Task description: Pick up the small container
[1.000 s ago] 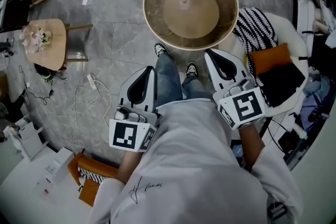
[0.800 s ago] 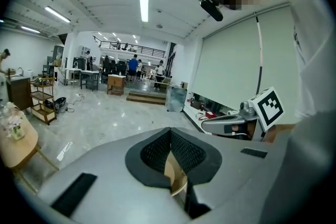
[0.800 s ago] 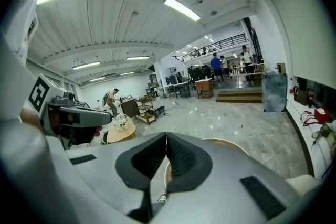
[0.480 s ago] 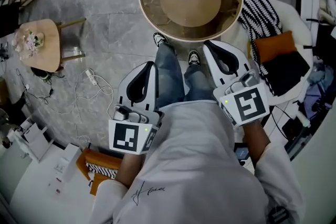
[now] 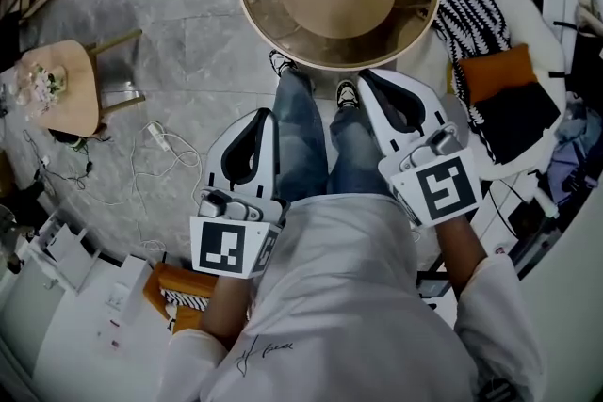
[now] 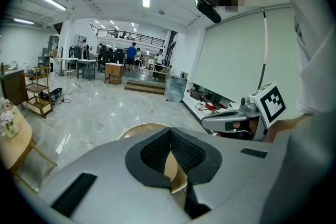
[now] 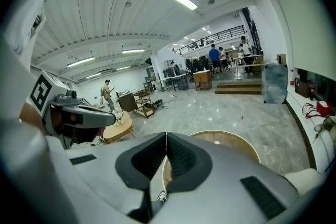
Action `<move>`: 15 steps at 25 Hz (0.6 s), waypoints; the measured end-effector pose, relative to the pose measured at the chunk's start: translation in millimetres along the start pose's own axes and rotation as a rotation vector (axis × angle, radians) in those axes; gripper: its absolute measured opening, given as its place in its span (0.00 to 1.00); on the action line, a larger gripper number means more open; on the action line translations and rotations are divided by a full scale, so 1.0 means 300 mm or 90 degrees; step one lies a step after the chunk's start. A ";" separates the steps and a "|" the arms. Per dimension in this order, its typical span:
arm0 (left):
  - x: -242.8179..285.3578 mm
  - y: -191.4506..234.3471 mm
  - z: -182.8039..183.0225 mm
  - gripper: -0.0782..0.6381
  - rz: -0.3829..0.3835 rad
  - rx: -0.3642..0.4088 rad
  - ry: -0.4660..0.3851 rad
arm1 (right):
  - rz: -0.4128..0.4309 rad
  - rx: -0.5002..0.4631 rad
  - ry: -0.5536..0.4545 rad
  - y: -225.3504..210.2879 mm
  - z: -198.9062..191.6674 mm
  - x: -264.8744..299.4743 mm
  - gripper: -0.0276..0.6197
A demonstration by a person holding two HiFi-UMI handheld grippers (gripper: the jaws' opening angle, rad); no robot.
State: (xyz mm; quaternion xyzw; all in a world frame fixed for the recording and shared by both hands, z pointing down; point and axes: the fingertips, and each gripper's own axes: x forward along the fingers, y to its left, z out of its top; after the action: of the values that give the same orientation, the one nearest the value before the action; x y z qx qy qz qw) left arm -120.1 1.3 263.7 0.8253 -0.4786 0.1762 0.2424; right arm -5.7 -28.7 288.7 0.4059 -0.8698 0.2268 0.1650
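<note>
Looking down from the head, our left tongs [image 5: 267, 115] and right tongs [image 5: 364, 76] hang near the round glass-topped tan counter [image 5: 273, 28], flanking our blue-jeaned legs [image 5: 301, 136]. In the left gripper view the left tongs are clenched and empty. In the right gripper view the right tongs are clenched and empty too. We cannot spot the small container.

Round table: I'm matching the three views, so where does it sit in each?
Head view: round table, top centre.
Left gripper view: table low centre, just above the jaws.
Right gripper view: table right of centre, above the jaws.
Shared landmark: small wooden side table, left of it everywhere.
</note>
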 end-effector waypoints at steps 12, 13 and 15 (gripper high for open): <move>0.126 0.060 -0.043 0.13 -0.034 -0.006 0.016 | -0.023 0.021 0.022 -0.079 -0.085 0.109 0.07; 0.136 0.068 -0.054 0.13 -0.034 -0.009 0.021 | -0.025 0.023 0.024 -0.087 -0.095 0.120 0.07; 0.153 0.089 -0.082 0.13 -0.033 -0.013 0.034 | -0.030 0.029 0.029 -0.102 -0.117 0.143 0.07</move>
State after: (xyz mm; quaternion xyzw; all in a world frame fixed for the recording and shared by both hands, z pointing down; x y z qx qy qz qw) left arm -123.1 -28.4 314.0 0.8299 -0.4521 0.1871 0.2681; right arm -4.5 -54.7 346.4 0.4247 -0.8506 0.2517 0.1810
